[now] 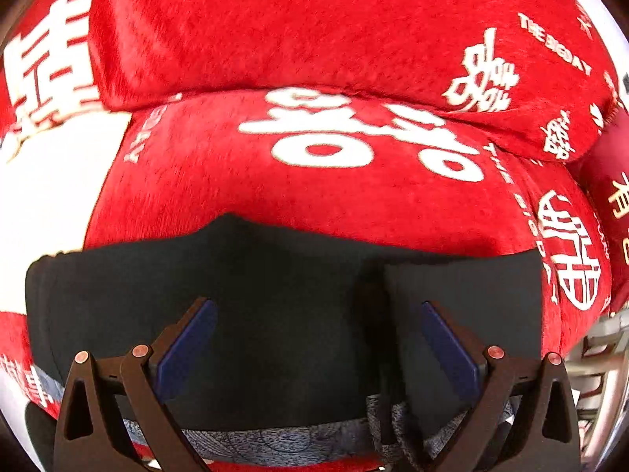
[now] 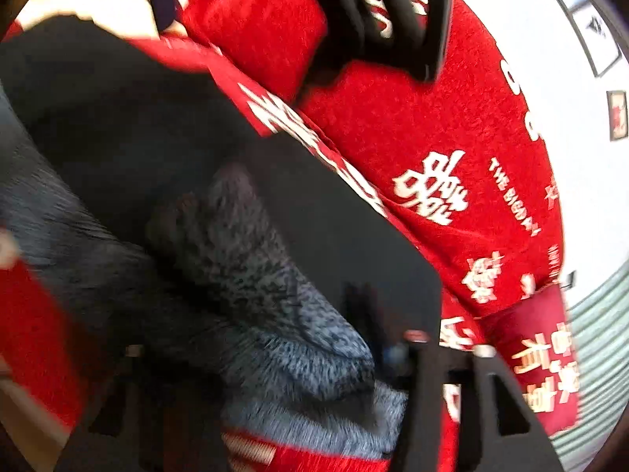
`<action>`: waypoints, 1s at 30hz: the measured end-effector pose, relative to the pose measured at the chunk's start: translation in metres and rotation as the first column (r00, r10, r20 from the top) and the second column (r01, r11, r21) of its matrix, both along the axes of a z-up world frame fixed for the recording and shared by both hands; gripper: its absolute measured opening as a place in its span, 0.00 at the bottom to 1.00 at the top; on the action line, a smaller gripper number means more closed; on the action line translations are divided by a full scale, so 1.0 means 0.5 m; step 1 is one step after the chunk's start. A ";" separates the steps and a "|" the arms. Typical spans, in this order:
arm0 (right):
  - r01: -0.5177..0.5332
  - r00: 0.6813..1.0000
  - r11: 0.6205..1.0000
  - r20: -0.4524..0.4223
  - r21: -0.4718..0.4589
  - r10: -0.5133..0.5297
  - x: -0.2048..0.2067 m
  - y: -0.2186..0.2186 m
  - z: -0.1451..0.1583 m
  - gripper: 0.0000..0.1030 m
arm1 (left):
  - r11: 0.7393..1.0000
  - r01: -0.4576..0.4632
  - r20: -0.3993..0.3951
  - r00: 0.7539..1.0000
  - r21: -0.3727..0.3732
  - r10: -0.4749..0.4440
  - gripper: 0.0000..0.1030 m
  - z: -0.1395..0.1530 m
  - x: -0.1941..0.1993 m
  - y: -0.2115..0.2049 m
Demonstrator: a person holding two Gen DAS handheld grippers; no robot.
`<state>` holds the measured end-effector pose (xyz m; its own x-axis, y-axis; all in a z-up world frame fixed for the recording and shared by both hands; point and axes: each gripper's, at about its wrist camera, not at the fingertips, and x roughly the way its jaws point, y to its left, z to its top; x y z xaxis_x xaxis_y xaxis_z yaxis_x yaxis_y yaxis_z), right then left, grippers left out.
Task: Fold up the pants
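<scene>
The black pants (image 1: 275, 287) lie on a red bedspread, their grey fleecy lining (image 1: 283, 438) showing along the near edge. My left gripper (image 1: 318, 314) is open just above the black fabric, blue pads (image 1: 188, 350) wide apart and empty. In the right wrist view the pants (image 2: 118, 118) spread from upper left to centre, with a bunched fold of grey lining (image 2: 275, 295) in front of my right gripper (image 2: 275, 358). That view is blurred; its fingers (image 2: 428, 393) look partly buried in fabric. The left gripper's black frame (image 2: 393, 11) shows at the top.
The red bedspread (image 1: 314, 31) with white characters covers the bed, and a folded red layer ridges across behind the pants. White wall or floor (image 2: 511, 19) lies beyond the bed edge at right. A red cushion (image 2: 542, 358) sits at the right edge.
</scene>
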<state>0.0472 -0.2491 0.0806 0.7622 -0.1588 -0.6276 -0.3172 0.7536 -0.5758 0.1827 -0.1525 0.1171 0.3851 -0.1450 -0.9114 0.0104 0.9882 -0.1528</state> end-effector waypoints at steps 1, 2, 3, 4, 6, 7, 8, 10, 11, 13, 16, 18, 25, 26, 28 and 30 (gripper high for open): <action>-0.012 1.000 0.997 -0.008 0.079 0.012 -0.018 -0.016 0.030 0.78 | 1.000 0.009 0.010 1.000 -0.002 -0.009 1.00 0.011 0.000 -0.005; -0.020 0.999 0.982 -0.030 0.187 0.027 -0.033 -0.043 0.064 0.78 | 1.000 0.012 0.012 1.000 -0.006 -0.011 1.00 0.014 0.001 -0.008; -0.016 0.998 0.963 -0.051 0.270 0.031 -0.037 -0.068 0.085 0.78 | 1.000 0.017 0.008 1.000 -0.009 -0.017 1.00 0.014 0.001 -0.014; 0.016 0.998 0.927 -0.068 0.375 0.011 -0.035 -0.112 0.111 0.79 | 1.000 0.030 -0.001 1.000 -0.006 -0.030 1.00 0.012 0.001 -0.024; 0.096 0.994 0.869 -0.096 0.486 -0.056 -0.016 -0.186 0.131 0.79 | 0.998 0.049 -0.019 0.999 0.030 -0.049 1.00 -0.001 -0.004 -0.048; 0.161 0.986 0.817 -0.130 0.554 -0.106 0.004 -0.242 0.133 0.79 | 0.998 0.058 -0.028 0.998 0.041 -0.056 1.00 -0.008 -0.008 -0.058; 0.210 0.977 0.776 -0.161 0.595 -0.141 0.018 -0.277 0.127 0.79 | 0.996 0.070 -0.045 0.997 0.048 -0.068 1.00 -0.018 -0.012 -0.071; 0.330 0.942 0.636 -0.288 0.698 -0.172 0.046 -0.356 0.090 0.79 | 0.992 0.090 -0.071 0.994 0.084 -0.084 1.00 -0.038 -0.026 -0.093; 0.363 0.927 0.572 -0.346 0.736 -0.143 0.054 -0.377 0.071 0.79 | 0.987 0.093 -0.087 0.993 0.130 -0.082 1.00 -0.054 -0.033 -0.105; 0.418 0.900 0.479 -0.423 0.772 -0.105 0.054 -0.398 0.024 0.79 | 0.974 0.104 -0.118 0.990 0.202 -0.081 1.00 -0.087 -0.044 -0.118; 0.422 0.892 0.539 -0.439 0.729 -0.106 0.047 -0.385 0.001 0.79 | 0.977 0.091 -0.146 0.987 0.192 -0.063 1.00 -0.125 -0.058 -0.112; 0.407 0.899 0.567 -0.423 0.716 -0.111 0.048 -0.385 0.026 0.79 | 0.979 0.087 -0.146 0.987 0.185 -0.060 1.00 -0.120 -0.058 -0.108; 0.252 0.960 0.661 -0.269 0.706 -0.078 0.117 -0.352 0.113 0.79 | 0.984 0.063 -0.133 0.990 0.167 -0.041 1.00 -0.120 -0.088 -0.093; 0.249 0.958 0.698 -0.277 0.671 -0.074 0.143 -0.334 0.105 0.79 | 0.985 0.059 -0.129 0.991 0.161 -0.038 1.00 -0.123 -0.090 -0.093; 0.255 0.946 0.755 -0.318 0.604 -0.065 0.193 -0.300 0.076 0.79 | 0.987 0.052 -0.131 0.991 0.151 -0.032 1.00 -0.125 -0.091 -0.090; 0.273 0.938 0.790 -0.333 0.549 -0.093 0.229 -0.289 0.053 0.79 | 0.989 0.050 -0.132 0.991 0.141 -0.031 1.00 -0.127 -0.091 -0.089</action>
